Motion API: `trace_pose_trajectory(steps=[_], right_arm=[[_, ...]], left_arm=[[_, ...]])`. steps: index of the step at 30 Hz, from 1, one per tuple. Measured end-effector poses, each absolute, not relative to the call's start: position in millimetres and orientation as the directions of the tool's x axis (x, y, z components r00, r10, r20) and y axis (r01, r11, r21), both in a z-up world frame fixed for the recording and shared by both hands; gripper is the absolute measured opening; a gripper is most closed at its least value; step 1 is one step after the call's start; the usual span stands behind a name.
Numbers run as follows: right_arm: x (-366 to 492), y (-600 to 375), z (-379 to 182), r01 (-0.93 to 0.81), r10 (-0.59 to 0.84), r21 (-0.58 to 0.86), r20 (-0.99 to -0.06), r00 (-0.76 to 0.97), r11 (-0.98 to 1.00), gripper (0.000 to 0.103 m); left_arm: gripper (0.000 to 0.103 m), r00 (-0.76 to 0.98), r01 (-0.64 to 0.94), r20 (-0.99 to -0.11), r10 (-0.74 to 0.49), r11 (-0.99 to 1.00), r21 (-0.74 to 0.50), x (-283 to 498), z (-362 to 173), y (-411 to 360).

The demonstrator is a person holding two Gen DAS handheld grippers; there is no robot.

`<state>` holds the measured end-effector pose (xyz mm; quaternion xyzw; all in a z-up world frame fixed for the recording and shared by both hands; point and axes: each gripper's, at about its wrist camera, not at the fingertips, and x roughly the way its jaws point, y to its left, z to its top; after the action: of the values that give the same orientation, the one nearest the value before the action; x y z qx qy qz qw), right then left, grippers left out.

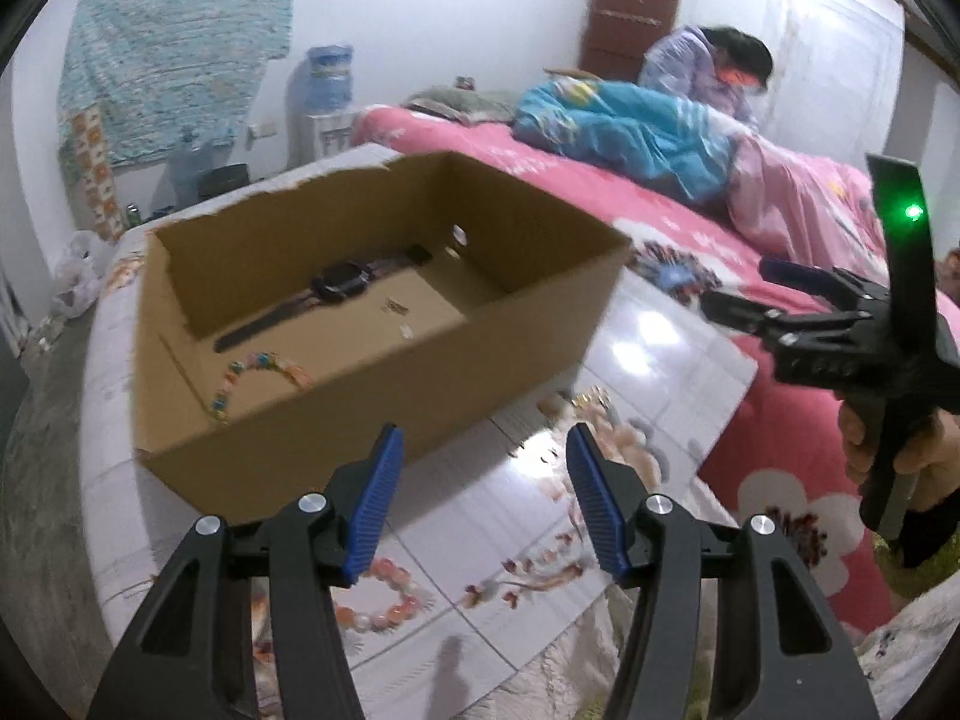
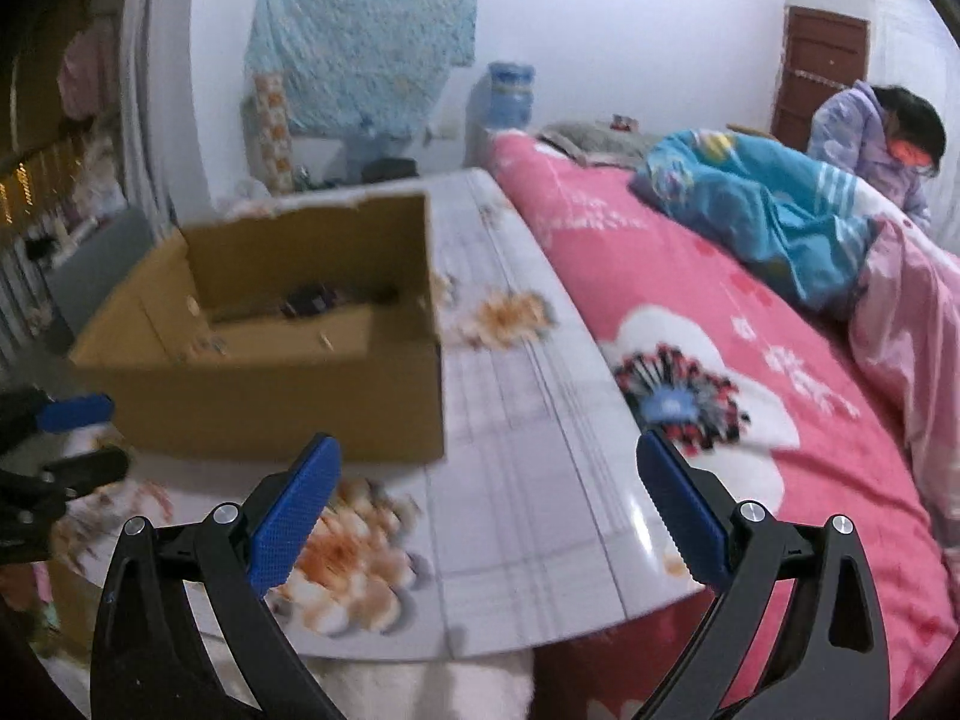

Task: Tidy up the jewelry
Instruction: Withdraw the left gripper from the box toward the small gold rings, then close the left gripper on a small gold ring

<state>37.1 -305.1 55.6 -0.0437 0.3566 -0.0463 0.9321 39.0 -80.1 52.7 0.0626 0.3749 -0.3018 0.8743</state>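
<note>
An open cardboard box (image 1: 384,312) stands on the floral tabletop (image 1: 660,348). In it lie a black watch (image 1: 336,288) and a colourful bead bracelet (image 1: 258,378). My left gripper (image 1: 485,444) is open just in front of the box's near wall, with nothing between its blue pads. Below it a pink bead bracelet (image 1: 396,612) lies on the table, and something small and golden (image 1: 591,401) lies to the right of the box. My right gripper (image 2: 487,450) stands wide open and empty over the table, right of the box (image 2: 270,360).
A bed with a pink flowered cover (image 2: 720,300) adjoins the table's right edge (image 2: 600,372). A person (image 2: 870,132) sits at its far side beside a blue quilt (image 2: 750,204). Each gripper shows in the other's view: the right gripper (image 1: 737,285) and the left gripper (image 2: 114,435).
</note>
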Motion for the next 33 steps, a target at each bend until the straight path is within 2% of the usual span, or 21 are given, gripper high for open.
trace_pose_trajectory(steps=[5,10,13,15,20,26,33], right_arm=[[25,-295,32,0.062,-0.156,-0.161,-0.676,0.721,0.985,0.095],[20,-286,11,0.003,-0.083,-0.113,-0.712,0.698,0.994,0.094],[19,-282,2,-0.038,-0.019,-0.062,-0.724,0.690,0.997,0.085],[20,-277,-3,-0.068,0.030,-0.022,-0.737,0.675,0.997,0.075],[23,-268,-11,-0.113,0.102,0.037,-0.754,0.649,0.993,0.062],[26,-264,-15,-0.145,0.138,0.057,-0.752,0.644,0.988,0.061],[31,-266,-19,-0.148,0.159,0.083,-0.753,0.638,0.985,0.059]], left_arm=[[0.055,0.521,0.617,-0.715,-0.467,0.785,-0.063,38,30,-101],[0.055,0.509,0.639,-0.734,-0.450,0.768,-0.028,47,10,-116],[0.047,0.491,0.655,-0.741,-0.457,0.755,-0.032,54,3,-124],[0.042,0.476,0.667,-0.748,-0.462,0.744,-0.035,60,-2,-131],[0.028,0.445,0.682,-0.773,-0.452,0.730,-0.034,72,-14,-144],[0.023,0.423,0.694,-0.798,-0.430,0.720,-0.020,82,-25,-155],[0.023,0.420,0.704,-0.812,-0.406,0.710,0.010,87,-33,-162]])
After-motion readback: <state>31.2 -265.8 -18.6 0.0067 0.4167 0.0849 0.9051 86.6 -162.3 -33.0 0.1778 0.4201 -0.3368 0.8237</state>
